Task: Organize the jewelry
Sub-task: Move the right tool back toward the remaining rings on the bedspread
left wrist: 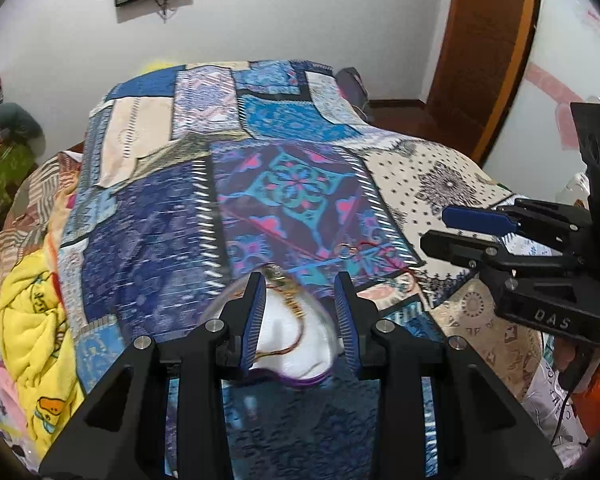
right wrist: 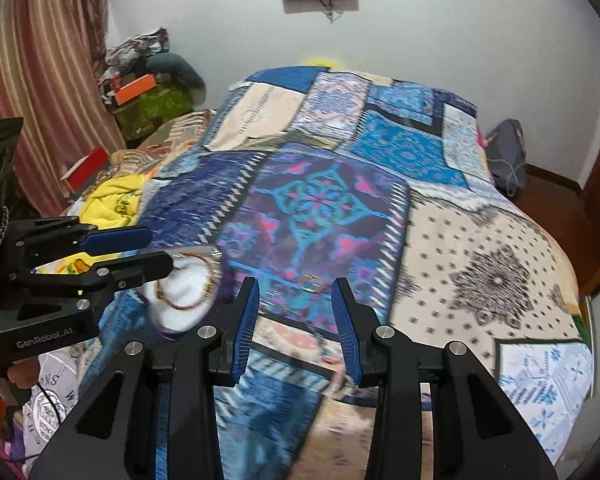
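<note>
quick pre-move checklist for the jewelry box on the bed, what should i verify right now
1. Left gripper lined up with the white jewelry box: ok, the box sits between its spread fingers.
2. Left grip secured: not ok, the jaws stand wide and do not close on the box.
3. Right gripper free: ok, open with only bedspread between its fingers.
4. Bracelet inside the box: ok, a gold loop lies on the white lining.
5. Loose ring on the bedspread beyond the box: not ok, still outside.
6. Clear lid fully open: cannot tell, blurred.
</note>
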Motion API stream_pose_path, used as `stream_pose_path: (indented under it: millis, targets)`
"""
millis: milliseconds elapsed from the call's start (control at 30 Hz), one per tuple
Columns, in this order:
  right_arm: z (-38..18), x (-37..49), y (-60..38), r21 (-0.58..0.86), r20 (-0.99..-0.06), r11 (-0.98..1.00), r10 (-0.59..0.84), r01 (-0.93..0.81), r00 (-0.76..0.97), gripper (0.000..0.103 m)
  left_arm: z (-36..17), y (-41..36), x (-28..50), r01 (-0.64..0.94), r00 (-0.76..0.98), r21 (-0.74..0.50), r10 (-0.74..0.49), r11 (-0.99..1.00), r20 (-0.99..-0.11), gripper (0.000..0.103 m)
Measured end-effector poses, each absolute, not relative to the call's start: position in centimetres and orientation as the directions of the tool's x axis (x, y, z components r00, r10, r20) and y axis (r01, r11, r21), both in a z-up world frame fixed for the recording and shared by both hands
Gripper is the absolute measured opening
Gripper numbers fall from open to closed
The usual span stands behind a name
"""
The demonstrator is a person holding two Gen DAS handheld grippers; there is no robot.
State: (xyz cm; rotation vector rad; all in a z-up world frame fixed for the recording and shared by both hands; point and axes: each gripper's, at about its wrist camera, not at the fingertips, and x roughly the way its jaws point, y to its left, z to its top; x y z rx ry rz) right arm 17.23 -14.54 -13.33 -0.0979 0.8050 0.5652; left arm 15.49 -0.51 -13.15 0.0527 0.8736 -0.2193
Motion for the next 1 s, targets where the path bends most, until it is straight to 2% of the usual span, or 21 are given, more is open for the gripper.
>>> stream_pose_path:
  millis: [433, 700, 867, 1000]
  targets:
    - [-16.9, 19.2, -20.0, 0.147, -0.782, 0.889, 0.373, -0.434, 0.499, 0.034, -17.2, -5.8, 17.8, 0.326, 0.513, -0.059, -0.229, 0.944, -0.827, 0.035]
    - [-18.5, 19.2, -19.2, 0.172, -0.802, 0.86, 0.405, -0.481, 0.439, 0.034, -19.0, -6.5, 18.5, 0.344, 0.434, -0.163, -0.311, 0.925, -0.846, 0.035]
    - [-19.1, 19.6, -18.9, 0.195, -0.805, 0.848, 0.426, -0.494, 0.412, 0.034, -19.7, -6.0, 18.7, 0.323, 0.418, -0.172, -0.303, 0.931, -0.857, 0.034]
    - [-19.4, 19.8, -18.7, 0.213, -0.805, 0.841, 0.439, -0.497, 0.399, 0.034, -19.5, -6.2, 18.5, 0.322, 0.441, -0.101, -0.243, 0.941, -0.864, 0.034]
